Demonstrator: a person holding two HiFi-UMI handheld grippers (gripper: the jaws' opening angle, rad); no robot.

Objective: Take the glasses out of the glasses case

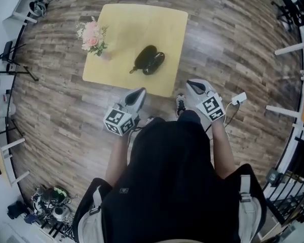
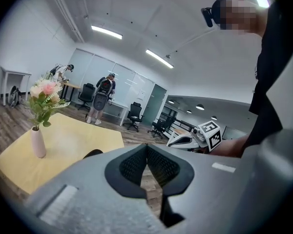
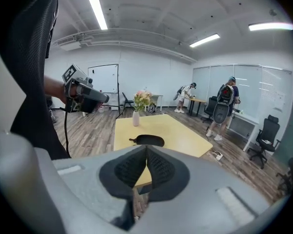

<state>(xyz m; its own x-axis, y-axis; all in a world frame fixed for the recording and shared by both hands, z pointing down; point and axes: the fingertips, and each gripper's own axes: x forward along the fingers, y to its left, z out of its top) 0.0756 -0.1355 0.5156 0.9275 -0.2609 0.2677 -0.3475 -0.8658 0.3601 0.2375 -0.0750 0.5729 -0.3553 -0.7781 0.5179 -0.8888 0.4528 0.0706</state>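
Glasses case [image 2: 93, 153] rests on table [image 2: 63, 140], mostly hidden behind left gripper [image 2: 146, 147].

I was in an open office: black swivel chairs [image 2: 135, 116] stood at white desks [image 2: 115, 105], a glass partition wall [image 3: 263, 89] ran along one side, strip lights [image 2: 106, 31] overhead, wood-plank floor [image 1: 233, 44] underfoot.

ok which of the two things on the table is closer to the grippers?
The black glasses case, lying flat near the middle. The vase of flowers stands farther off, by the table left edge.
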